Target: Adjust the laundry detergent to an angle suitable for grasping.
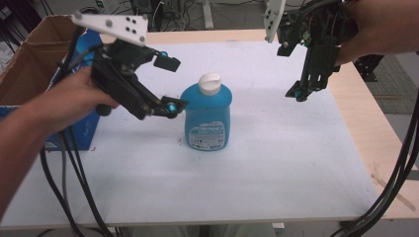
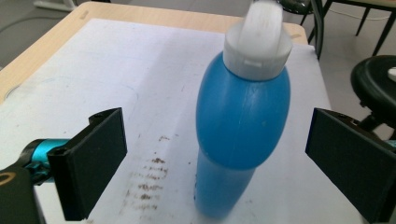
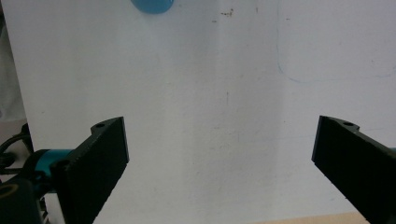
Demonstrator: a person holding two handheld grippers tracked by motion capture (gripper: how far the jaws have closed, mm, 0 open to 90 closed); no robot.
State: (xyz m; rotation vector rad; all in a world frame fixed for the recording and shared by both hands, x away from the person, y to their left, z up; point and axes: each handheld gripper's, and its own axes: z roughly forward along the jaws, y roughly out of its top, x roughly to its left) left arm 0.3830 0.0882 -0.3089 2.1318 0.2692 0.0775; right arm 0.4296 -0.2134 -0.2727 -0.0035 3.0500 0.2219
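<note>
A blue bottle with a white flip cap stands upright near the middle of the white sheet. My left gripper is open just to the bottle's left, one jaw high and one low, and touches nothing. In the left gripper view the bottle stands a little beyond and between the spread jaws of that gripper. My right gripper hangs above the sheet to the bottle's right and points down. It is open with bare sheet between the jaws and the bottle's edge at the top.
A cardboard box stands at the table's left edge, with a blue carton beside it under my left hand. Bare wooden table runs along the right. A black stool stands beyond the table. Cables trail off the front.
</note>
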